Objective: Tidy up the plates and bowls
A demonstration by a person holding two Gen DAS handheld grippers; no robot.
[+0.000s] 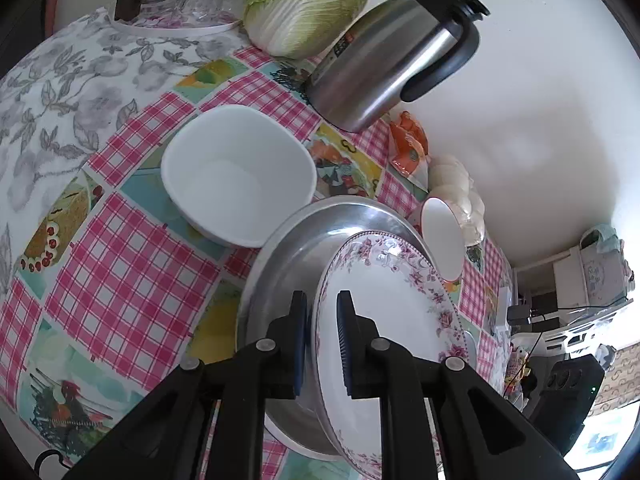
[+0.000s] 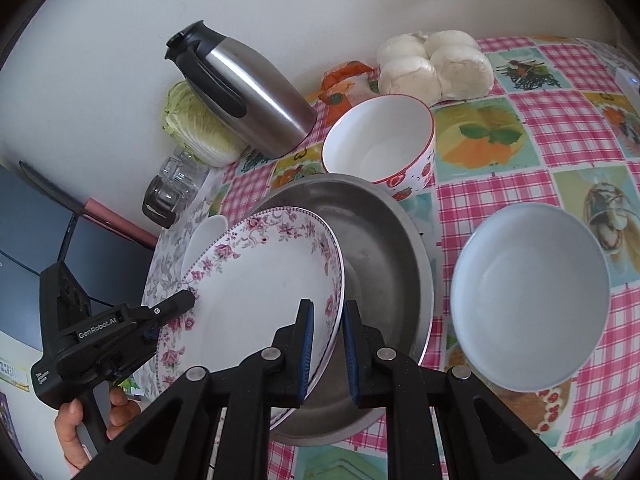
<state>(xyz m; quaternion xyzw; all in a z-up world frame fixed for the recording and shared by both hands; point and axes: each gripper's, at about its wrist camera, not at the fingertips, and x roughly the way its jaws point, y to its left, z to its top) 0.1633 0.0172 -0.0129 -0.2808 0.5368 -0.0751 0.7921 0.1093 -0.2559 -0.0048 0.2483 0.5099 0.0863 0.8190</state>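
1. The bench point(image 2: 532, 168), under a pink checked cloth with food pictures, carries all the dishes.
2. A wide steel pan point(image 2: 384, 240) sits at its middle. A floral plate point(image 2: 260, 280) hangs tilted over the pan's near-left side, gripped at two opposite rim edges and not yet lying flat.
3. A plain white bowl point(image 2: 528, 300) stands just right of the pan; a red-rimmed bowl point(image 2: 380, 140) is behind it; a squarish white bowl point(image 1: 236, 176) lies left.
4. The left hand-held gripper point(image 1: 322, 344) pinches the plate's rim, and the right hand-held gripper point(image 2: 326, 348) pinches the opposite rim.
5. To do this step well, I judge both sides should sink evenly, keeping the plate centred over the pan, and let go only once it rests.
6. Hard to make out: whether the plate's underside already touches the pan, as the plate hides that spot; the black gripper frames cover the pan's near rim.
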